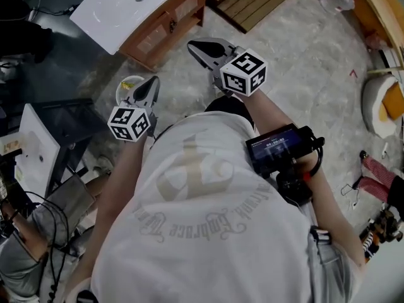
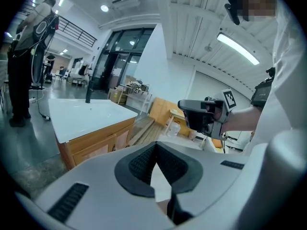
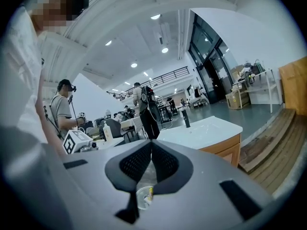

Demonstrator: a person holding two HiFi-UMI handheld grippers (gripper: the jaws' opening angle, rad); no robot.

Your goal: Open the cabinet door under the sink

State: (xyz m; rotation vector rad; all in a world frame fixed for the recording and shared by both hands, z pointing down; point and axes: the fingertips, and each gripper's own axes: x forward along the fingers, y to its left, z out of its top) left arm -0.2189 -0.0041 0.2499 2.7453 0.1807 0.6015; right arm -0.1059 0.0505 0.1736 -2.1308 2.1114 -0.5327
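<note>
Open floor (image 1: 278, 49) before cabinet (image 1: 165, 25); bowl (image 1: 129, 86) alongside

The person holds the left gripper (image 1: 151, 84) and the right gripper (image 1: 196, 48) out in front, side by side. Both pairs of jaws are pressed together. The right one reaches a bit further out.

Place: you stand in a big open workshop hall.
Evidence: a freestanding sink cabinet (image 1: 165, 28), stacked timber (image 1: 252, 2), strip lights (image 2: 238, 48) overhead, glass doors (image 2: 115, 56), other geared-up people (image 3: 146, 110) around you.
</note>
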